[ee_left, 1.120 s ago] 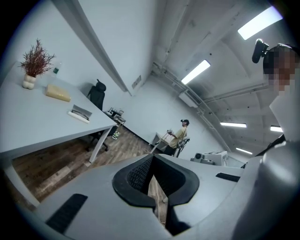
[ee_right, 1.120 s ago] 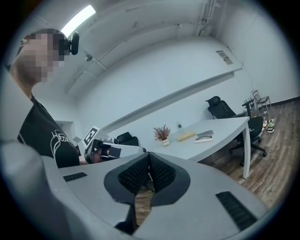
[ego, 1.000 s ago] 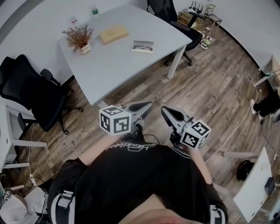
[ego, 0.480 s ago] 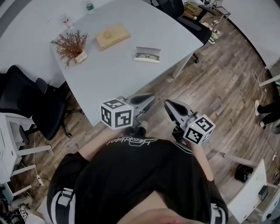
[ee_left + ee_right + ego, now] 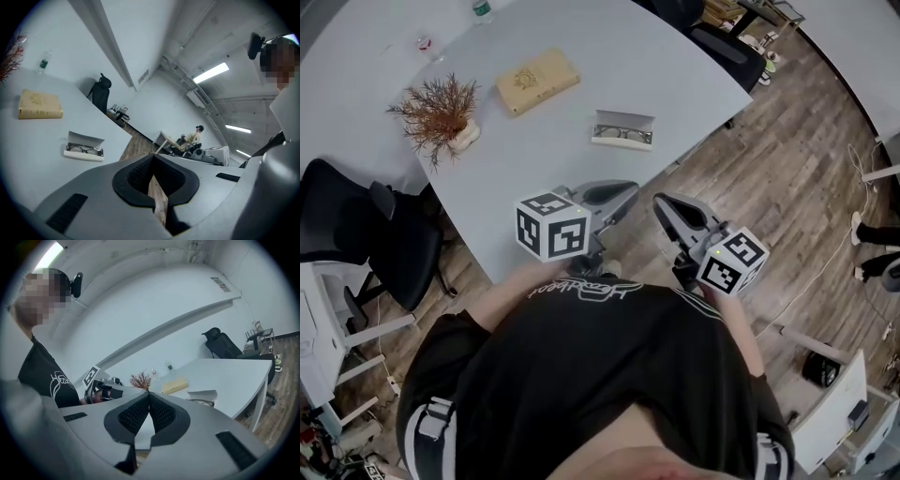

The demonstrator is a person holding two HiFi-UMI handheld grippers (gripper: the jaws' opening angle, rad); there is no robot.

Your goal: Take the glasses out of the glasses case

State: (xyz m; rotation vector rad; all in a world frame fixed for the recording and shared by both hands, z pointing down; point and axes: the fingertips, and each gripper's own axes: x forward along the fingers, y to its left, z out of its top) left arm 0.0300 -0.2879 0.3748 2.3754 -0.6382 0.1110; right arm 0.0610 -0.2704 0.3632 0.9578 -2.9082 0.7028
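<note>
An open white glasses case (image 5: 623,130) lies on the white table (image 5: 609,56) near its front right edge, with dark-framed glasses (image 5: 625,134) inside. The left gripper view shows the case (image 5: 84,146) at the left, the glasses (image 5: 83,150) in it. The right gripper view has the case (image 5: 202,394) at the right. My left gripper (image 5: 622,191) hovers over the table's front edge, short of the case, shut and empty. My right gripper (image 5: 665,204) hangs beside it over the floor, shut on nothing. Both sets of jaws meet at the tips.
A tan book (image 5: 536,80), a dried reddish plant (image 5: 437,107) and a small bottle (image 5: 482,10) stand farther back on the table. A black office chair (image 5: 356,234) is at the left, another (image 5: 712,37) past the table's far corner. Wooden floor (image 5: 787,187) spreads to the right.
The person has stepped closer to the table: the case now sits nearer in the head view. Both grippers keep the same pose, still shut.
</note>
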